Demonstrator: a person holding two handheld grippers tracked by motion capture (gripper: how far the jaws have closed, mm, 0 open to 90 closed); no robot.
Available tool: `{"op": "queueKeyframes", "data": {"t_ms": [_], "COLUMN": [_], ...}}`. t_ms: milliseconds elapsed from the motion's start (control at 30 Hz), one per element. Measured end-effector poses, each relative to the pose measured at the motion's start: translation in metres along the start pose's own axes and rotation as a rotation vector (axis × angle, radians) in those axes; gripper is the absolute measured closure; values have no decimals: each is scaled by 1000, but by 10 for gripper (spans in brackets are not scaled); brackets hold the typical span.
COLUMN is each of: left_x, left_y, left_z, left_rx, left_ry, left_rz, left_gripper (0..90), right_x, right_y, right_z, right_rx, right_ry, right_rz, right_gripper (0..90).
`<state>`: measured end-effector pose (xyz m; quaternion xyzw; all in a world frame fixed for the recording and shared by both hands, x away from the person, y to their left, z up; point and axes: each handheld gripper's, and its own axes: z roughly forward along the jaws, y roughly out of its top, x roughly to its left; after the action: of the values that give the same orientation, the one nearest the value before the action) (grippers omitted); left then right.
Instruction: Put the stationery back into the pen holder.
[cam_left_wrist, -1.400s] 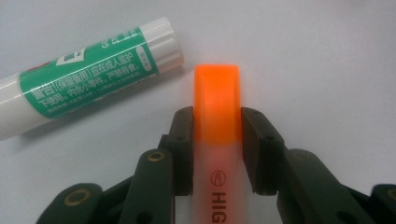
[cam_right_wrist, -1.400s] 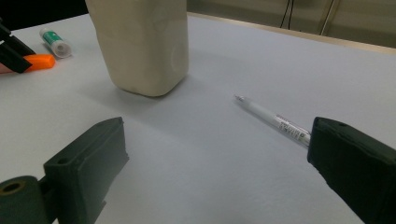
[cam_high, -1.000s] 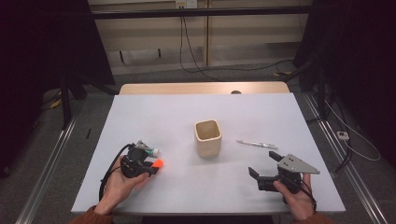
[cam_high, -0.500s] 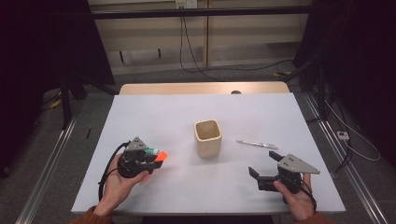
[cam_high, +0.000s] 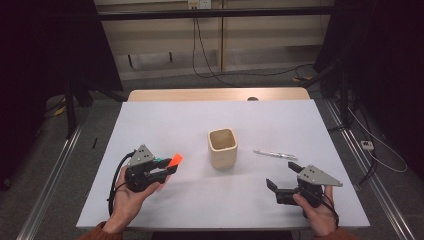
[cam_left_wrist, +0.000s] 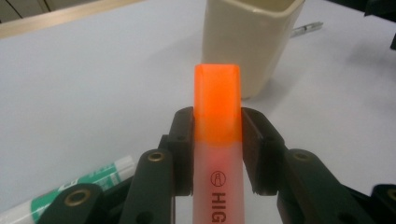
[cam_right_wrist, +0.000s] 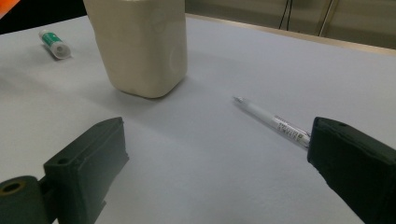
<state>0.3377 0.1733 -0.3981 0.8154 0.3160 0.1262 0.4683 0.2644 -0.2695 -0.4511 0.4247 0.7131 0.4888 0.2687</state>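
Left gripper (cam_high: 167, 169) fingers clamp an orange highlighter (cam_left_wrist: 217, 105), open bench (cam_high: 165, 125) all round; right gripper (cam_high: 282, 176) fingers gape wide, near the front edge.

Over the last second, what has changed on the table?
The left gripper, shut on the orange highlighter, has lifted slightly and carried it toward the beige cup. The green-labelled marker lies on the table beside it. The right gripper stayed put with jaws open, and the cup and the white pen kept their places.
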Motion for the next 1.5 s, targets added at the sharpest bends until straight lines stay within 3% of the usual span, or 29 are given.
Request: {"op": "queueKeyframes", "data": {"t_ms": [433, 800, 1500], "left_x": [-13, -20, -22], "left_y": [18, 42, 85], "left_z": [5, 10, 27], "left_rx": [-147, -269, -358], "left_ry": [-27, -48, -92], "left_rz": [12, 57, 41], "left_gripper": [671, 671, 671], "right_x": [0, 0, -1], "right_y": [0, 0, 0], "right_z": [0, -1, -1], "right_rx": [-1, -2, -6], "right_ry": [1, 0, 0], "right_rz": [4, 6, 10], "right_gripper": [42, 41, 41]}}
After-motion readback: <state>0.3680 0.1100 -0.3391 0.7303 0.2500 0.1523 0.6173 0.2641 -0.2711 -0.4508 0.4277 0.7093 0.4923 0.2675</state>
